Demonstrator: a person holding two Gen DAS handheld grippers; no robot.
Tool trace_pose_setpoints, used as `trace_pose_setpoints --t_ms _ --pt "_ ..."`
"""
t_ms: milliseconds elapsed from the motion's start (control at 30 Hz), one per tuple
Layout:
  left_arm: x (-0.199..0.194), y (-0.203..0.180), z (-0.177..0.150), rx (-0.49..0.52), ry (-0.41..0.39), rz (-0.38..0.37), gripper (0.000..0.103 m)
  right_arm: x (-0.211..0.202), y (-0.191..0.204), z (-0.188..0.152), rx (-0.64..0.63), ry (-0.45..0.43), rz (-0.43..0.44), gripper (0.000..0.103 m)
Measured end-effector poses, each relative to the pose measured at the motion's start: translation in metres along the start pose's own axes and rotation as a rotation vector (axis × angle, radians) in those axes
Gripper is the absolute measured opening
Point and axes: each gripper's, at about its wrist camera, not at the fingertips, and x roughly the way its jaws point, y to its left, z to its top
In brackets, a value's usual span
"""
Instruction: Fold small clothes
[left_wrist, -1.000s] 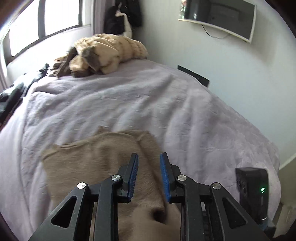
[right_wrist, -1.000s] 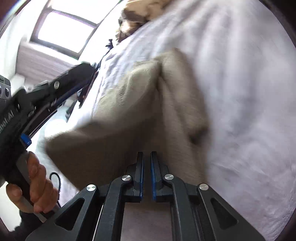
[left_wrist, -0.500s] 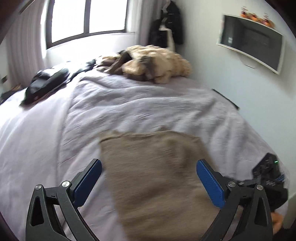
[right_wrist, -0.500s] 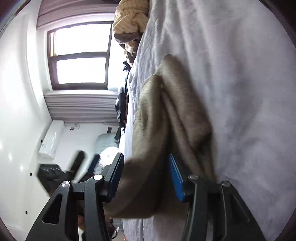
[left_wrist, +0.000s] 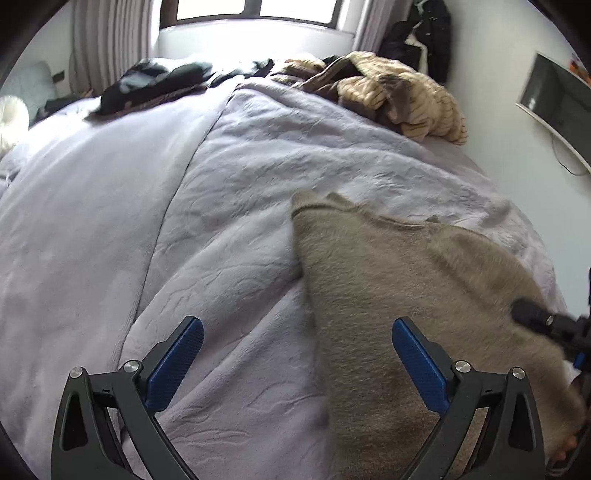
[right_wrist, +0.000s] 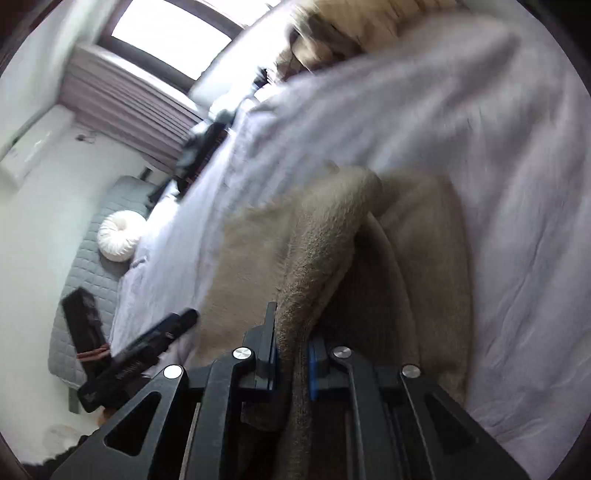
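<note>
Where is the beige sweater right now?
The beige sweater lies on the lilac bedspread, lower right in the left wrist view, its near edge pinched in the right gripper.

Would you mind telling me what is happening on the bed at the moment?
A person is folding a tan knit garment on the lilac bedspread with tongs in each hand. The right tongs have just closed on a raised fold of it. The left tongs stand wide open above its edge, gripping nothing.

Bare bedspread left; clothes pile behind.
</note>
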Motion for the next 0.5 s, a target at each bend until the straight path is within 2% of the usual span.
trace_pose_setpoints --t_ms 67,100,200,333,433,500 --pt "-0.003 -0.013 0.002 0.048 -0.019 -0.001 0.102 -0.01 -0.009 0.001 0.008 -0.046 -0.021 0.013" --pt "0.001 -0.022 0.001 0.08 -0.015 -0.003 0.102 -0.003 -0.018 0.007 0.03 -0.04 -0.044 0.013" --pt "0.019 -0.036 -0.003 0.133 0.026 0.017 0.102 0.006 -0.055 -0.007 0.129 0.009 -0.12 0.014" --pt "0.022 -0.038 -0.011 0.137 0.03 0.021 0.102 0.007 -0.081 -0.014 0.258 -0.004 -0.1 0.018" --pt "0.013 -0.034 -0.009 0.14 0.042 0.025 0.102 -0.011 -0.076 -0.015 0.268 -0.007 -0.134 0.029" --pt "0.002 -0.03 -0.007 0.149 0.036 0.034 0.102 -0.034 -0.072 -0.021 0.242 -0.01 -0.137 0.042"
